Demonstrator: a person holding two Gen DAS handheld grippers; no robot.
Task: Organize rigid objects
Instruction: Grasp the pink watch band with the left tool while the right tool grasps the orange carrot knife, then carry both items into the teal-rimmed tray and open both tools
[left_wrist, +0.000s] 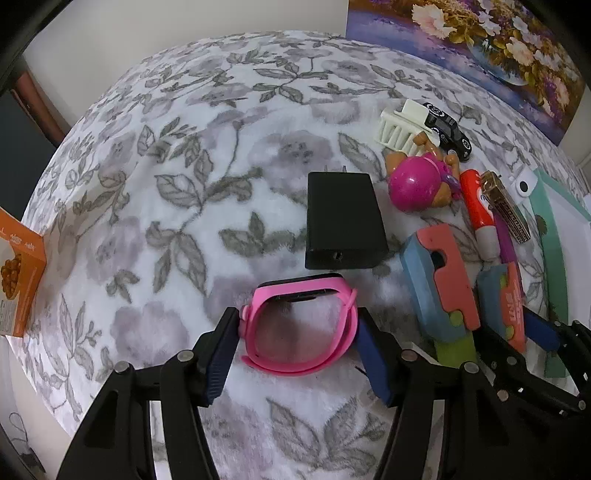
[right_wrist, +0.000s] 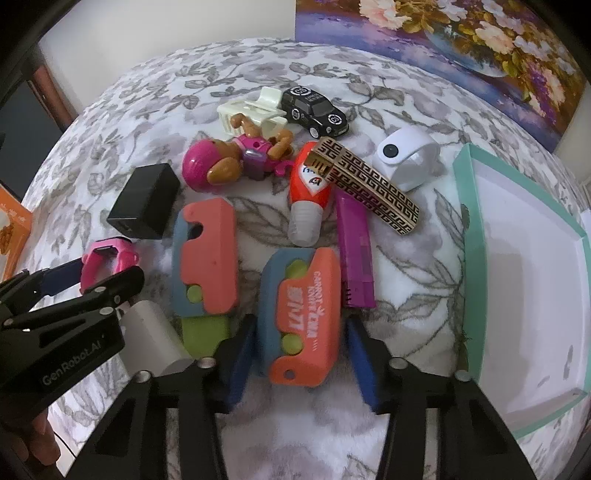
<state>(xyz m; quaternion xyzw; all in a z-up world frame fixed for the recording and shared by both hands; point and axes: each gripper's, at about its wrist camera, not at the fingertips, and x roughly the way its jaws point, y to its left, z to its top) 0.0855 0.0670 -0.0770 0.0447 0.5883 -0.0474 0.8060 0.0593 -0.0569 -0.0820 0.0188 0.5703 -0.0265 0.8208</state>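
Left gripper (left_wrist: 299, 343) straddles the pink watch (left_wrist: 301, 328), pads touching the band's left and right sides; right gripper (right_wrist: 301, 339), half open, brackets the orange-blue toy (right_wrist: 301, 314), long axis running near-to-far, with the teal tray (right_wrist: 467, 236) close right.

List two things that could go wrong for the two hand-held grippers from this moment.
1. The left hand-held gripper pinches the pink watch by its bendy strap, which may squash and slip.
2. The right hand-held gripper straddles the orange and blue toy; the purple comb lies close and may be dragged.
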